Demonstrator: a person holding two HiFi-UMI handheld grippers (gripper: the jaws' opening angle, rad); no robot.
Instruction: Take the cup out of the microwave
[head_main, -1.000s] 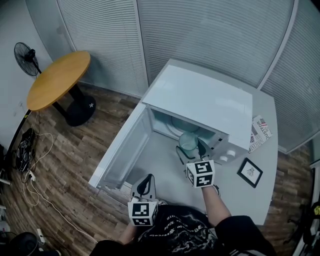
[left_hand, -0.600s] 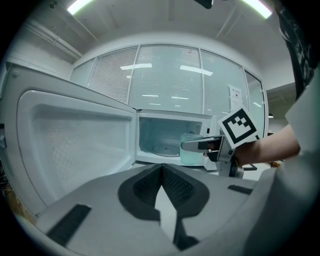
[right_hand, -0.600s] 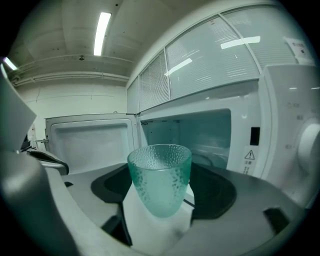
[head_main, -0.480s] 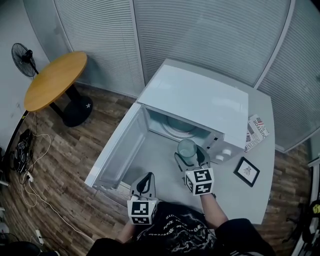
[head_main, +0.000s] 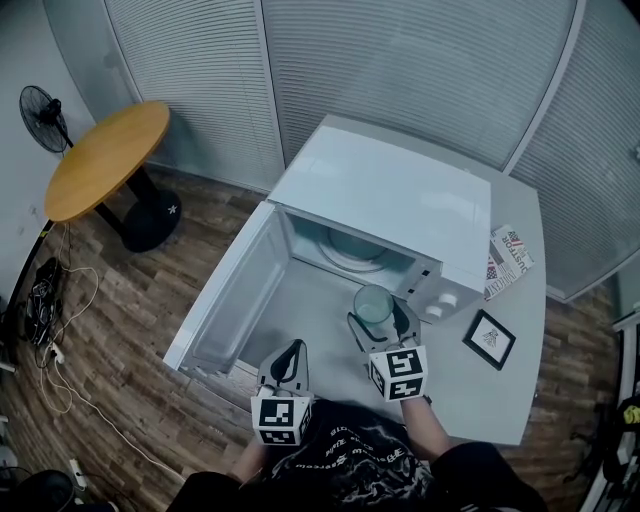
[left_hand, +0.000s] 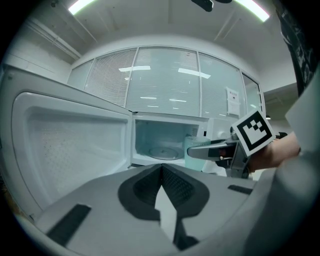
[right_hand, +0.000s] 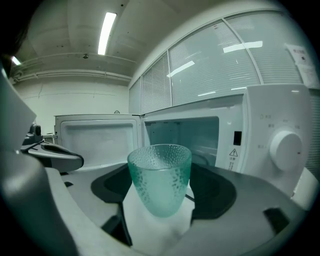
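A pale green dimpled glass cup (head_main: 374, 305) hangs upright just outside the white microwave (head_main: 390, 195), in front of its open cavity. My right gripper (head_main: 378, 320) is shut on the cup (right_hand: 160, 175), one finger on each side of its lower half. The microwave door (head_main: 225, 300) stands swung open to the left, and the glass turntable (head_main: 350, 250) inside is bare. My left gripper (head_main: 290, 352) is near the table's front edge, left of the cup, with its jaws (left_hand: 161, 167) shut on nothing. The left gripper view shows the cup (left_hand: 194, 150) and the right gripper beside the cavity.
The microwave sits on a white table (head_main: 500, 385). A folded newspaper (head_main: 508, 262) and a small framed picture (head_main: 488, 340) lie to its right. On the wooden floor to the left are a round wooden table (head_main: 105, 160), a fan (head_main: 40, 105) and cables (head_main: 50, 295).
My right gripper has drawn the cup back out of the microwave cavity toward me. The left gripper has stayed about where it was.
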